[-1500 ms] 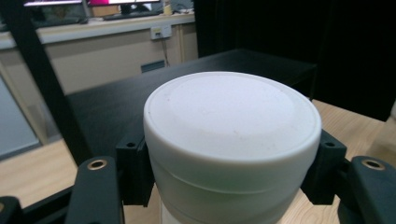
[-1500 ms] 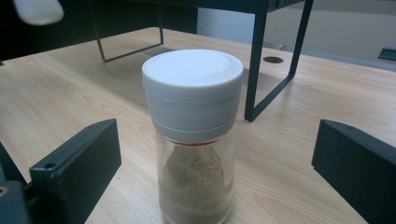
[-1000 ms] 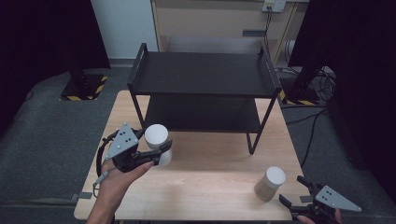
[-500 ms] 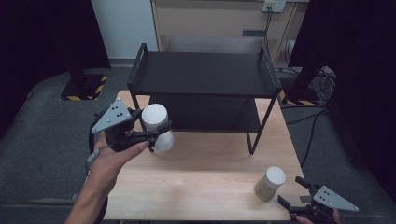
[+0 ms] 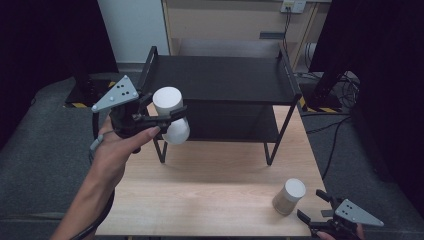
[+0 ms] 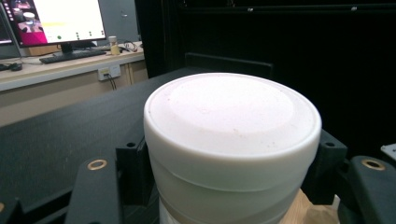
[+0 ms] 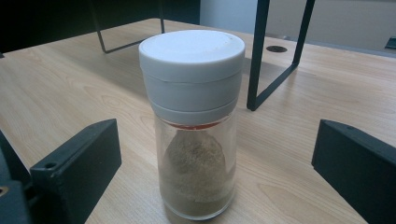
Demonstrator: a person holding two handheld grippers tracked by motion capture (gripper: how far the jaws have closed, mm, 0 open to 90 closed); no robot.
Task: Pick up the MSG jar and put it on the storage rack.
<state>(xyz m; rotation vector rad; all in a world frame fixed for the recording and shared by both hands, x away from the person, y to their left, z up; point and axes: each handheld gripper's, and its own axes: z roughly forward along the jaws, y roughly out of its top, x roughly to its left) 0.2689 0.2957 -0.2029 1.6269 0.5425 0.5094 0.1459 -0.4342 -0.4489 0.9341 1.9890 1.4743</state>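
Note:
A white-lidded jar (image 5: 167, 101) hangs in the air at the front left corner of the black two-tier shelf (image 5: 220, 77), about level with its top tier. My left gripper (image 5: 172, 117) is shut on it just below the lid; in the left gripper view the jar's lid (image 6: 232, 116) looms close, with the shelf's top tier behind. A second jar (image 5: 289, 196), with a white lid and brown powder inside, stands on the wooden table (image 5: 200, 190) near its front right corner. My right gripper (image 5: 311, 205) rests low beside it and is open. That jar (image 7: 194, 121) stands between the jaws, untouched.
The shelf's thin black legs (image 5: 270, 145) stand on the table's far half. Its lower tier (image 5: 230, 120) lies dark under the top one. Behind the table are a wooden cabinet (image 5: 225, 20) and cables on the floor (image 5: 345, 90).
My left gripper has risen from just above the table up to the level of the shelf's top, taking the white-lidded jar with it toward the shelf. The right gripper has kept still.

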